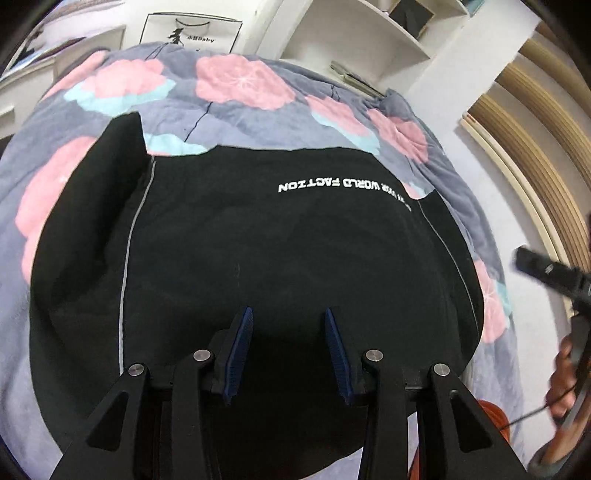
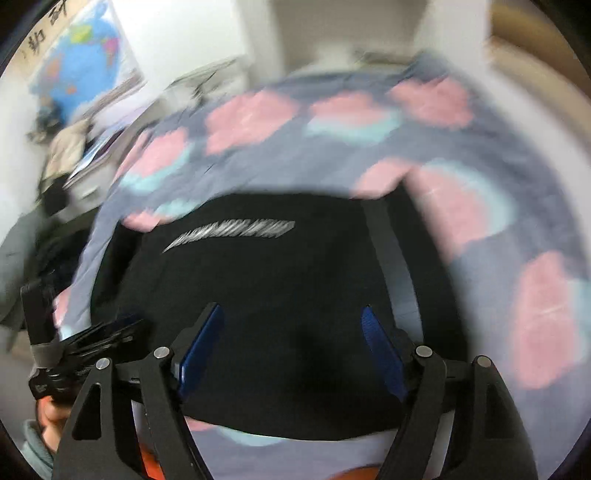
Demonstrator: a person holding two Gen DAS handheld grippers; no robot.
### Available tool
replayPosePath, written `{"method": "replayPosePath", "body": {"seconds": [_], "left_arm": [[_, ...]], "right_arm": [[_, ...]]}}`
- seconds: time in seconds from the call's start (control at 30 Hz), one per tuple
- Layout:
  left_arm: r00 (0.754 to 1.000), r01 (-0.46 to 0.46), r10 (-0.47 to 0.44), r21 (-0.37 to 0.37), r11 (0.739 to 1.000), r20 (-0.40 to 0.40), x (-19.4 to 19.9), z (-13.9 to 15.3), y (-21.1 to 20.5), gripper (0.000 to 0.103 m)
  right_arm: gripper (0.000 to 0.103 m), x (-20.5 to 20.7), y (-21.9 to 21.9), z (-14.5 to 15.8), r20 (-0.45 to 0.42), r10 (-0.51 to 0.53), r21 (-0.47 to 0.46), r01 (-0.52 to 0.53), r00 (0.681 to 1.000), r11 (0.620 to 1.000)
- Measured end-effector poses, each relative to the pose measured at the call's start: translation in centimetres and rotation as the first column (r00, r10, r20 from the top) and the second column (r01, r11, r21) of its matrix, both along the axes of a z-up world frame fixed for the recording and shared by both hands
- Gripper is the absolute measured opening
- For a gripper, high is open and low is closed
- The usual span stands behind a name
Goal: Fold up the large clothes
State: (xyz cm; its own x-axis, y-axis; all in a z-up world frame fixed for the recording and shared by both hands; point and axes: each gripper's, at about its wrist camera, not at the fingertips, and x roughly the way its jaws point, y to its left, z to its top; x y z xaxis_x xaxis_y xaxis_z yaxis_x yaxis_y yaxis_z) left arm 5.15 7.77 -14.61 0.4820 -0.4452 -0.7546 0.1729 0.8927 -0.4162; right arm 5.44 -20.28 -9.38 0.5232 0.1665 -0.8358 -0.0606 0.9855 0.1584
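Observation:
A large black garment (image 1: pixel 277 240) with a white line of print and thin grey side seams lies spread flat on a floral blanket (image 1: pixel 240 107). My left gripper (image 1: pixel 289 317) hovers over its near part. The blue pads stand apart with only the cloth below them, nothing pinched. In the blurred right wrist view the same garment (image 2: pixel 258 277) fills the middle. My right gripper (image 2: pixel 291 314) is wide open above it and holds nothing. Each gripper appears in the other's view: the right one (image 1: pixel 546 273) at the right edge, the left one (image 2: pixel 92 339) at the lower left.
The grey blanket (image 2: pixel 332 155), with its pink and teal flowers, covers a bed that extends beyond the garment on all sides. White shelves (image 1: pixel 369 33) stand behind the bed, and curved wooden slats (image 1: pixel 535 147) are to the right. A colourful map (image 2: pixel 85 62) hangs on the left wall.

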Motion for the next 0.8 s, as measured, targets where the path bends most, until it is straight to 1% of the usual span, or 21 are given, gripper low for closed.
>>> {"method": "replayPosePath", "body": {"seconds": [0.03,0.1,0.13,0.2,0.23,0.27,0.33,0.37,0.43,0.47,0.5,0.53,0.6,0.67,0.7,0.73,0.77,0.8], "left_arm": [[1.000,0.006,-0.006,0.006,1.000,0.004,0.1,-0.2,-0.3,0.042],[1.000,0.020,-0.021,0.031,0.999,0.015,0.6,-0.8,-0.9,0.043],[0.999,0.028,-0.029,0.053,0.998,0.015,0.8,-1.2,-1.3,0.043],[0.999,0.046,-0.046,0.123,0.991,-0.006,1.4,-2.2,-2.2,0.043],[0.999,0.053,-0.052,0.144,0.988,-0.015,1.6,-2.8,-2.5,0.043],[0.998,0.057,-0.055,0.162,0.985,-0.016,1.8,-3.2,-2.7,0.043],[0.999,0.053,-0.053,0.176,0.983,-0.006,1.9,-3.3,-3.0,0.043],[0.999,0.053,-0.053,0.179,0.982,-0.004,1.9,-3.3,-3.0,0.043],[0.999,0.049,-0.051,0.176,0.983,0.004,1.8,-3.3,-2.9,0.043],[0.999,0.048,-0.050,0.176,0.983,0.009,1.6,-3.3,-2.8,0.043],[0.999,0.045,-0.049,0.181,0.982,0.020,1.4,-3.1,-2.8,0.043],[0.998,0.042,-0.049,0.190,0.981,0.033,1.1,-2.8,-2.9,0.043],[0.997,0.027,-0.042,0.220,0.975,0.065,0.4,-1.8,-3.0,0.044],[0.995,-0.004,-0.022,0.260,0.966,0.094,-0.4,-0.7,-3.1,0.044],[0.992,-0.029,-0.006,0.282,0.959,0.123,-1.3,0.4,-3.0,0.044],[0.989,-0.041,0.000,0.280,0.959,0.145,-1.9,1.3,-2.8,0.044],[0.983,-0.056,0.007,0.265,0.963,0.183,-2.8,2.7,-2.5,0.044],[0.976,-0.067,0.010,0.254,0.965,0.219,-3.7,4.2,-2.4,0.044]], "right_arm": [[0.079,0.2,1.1,-1.5,-0.022,0.007,-0.012,-0.008,1.000,1.000],[0.080,0.9,3.3,-5.6,-0.089,0.020,-0.033,-0.023,0.996,0.999],[0.084,1.4,4.0,-7.8,-0.113,0.012,-0.049,-0.018,0.994,0.999],[0.090,1.8,4.4,-10.1,-0.123,-0.011,-0.067,0.002,0.992,0.998],[0.092,2.1,4.2,-10.5,-0.130,-0.007,-0.049,0.000,0.991,0.999],[0.092,2.4,3.6,-10.6,-0.135,-0.007,-0.020,0.004,0.991,1.000],[0.095,2.4,3.4,-10.8,-0.114,-0.007,-0.007,0.007,0.993,1.000],[0.095,2.0,3.6,-10.9,-0.077,-0.001,-0.027,-0.001,0.997,1.000],[0.100,1.2,4.1,-11.0,-0.009,0.008,-0.076,-0.009,1.000,0.997],[0.101,1.0,4.0,-11.1,0.011,0.002,-0.085,-0.001,1.000,0.996],[0.102,0.8,3.9,-11.1,0.014,-0.008,-0.076,0.009,1.000,0.997],[0.102,0.7,3.5,-10.9,0.012,-0.032,-0.048,0.032,0.999,0.998],[0.101,0.0,3.1,-10.3,0.009,-0.068,-0.020,0.069,0.998,0.997],[0.101,-1.6,2.5,-8.1,0.008,-0.117,0.011,0.117,0.993,0.993],[0.101,-2.6,2.0,-6.9,0.020,-0.128,0.028,0.128,0.992,0.991],[0.101,-3.6,1.9,-5.5,0.043,-0.141,0.044,0.139,0.989,0.989],[0.101,-4.9,2.1,-3.8,0.070,-0.151,0.043,0.149,0.986,0.988],[0.101,-5.6,2.3,-2.6,0.087,-0.156,0.031,0.153,0.984,0.988]]}}
